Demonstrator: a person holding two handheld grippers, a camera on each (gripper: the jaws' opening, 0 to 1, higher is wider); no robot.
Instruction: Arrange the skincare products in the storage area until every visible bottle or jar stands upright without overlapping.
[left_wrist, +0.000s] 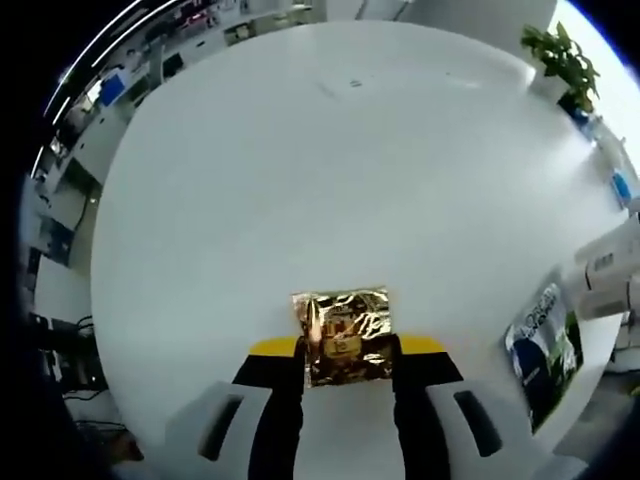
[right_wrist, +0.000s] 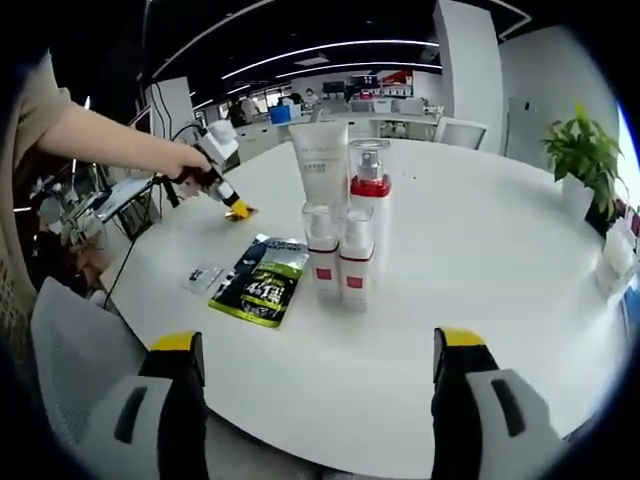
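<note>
My left gripper is shut on a gold foil sachet, low over the white table. In the right gripper view a hand holds that left gripper at the table's far left. A white tube, a clear-capped bottle with a red band and two small red-labelled bottles stand upright in a tight cluster mid-table. A green-and-black sachet and a small clear sachet lie flat to their left. My right gripper hangs open at the near edge, with nothing between its jaws.
A potted plant stands at the far right of the table, and a white box sits near the right edge. A grey chair is at the lower left. The green-and-black sachet and the white tube appear at the right of the left gripper view.
</note>
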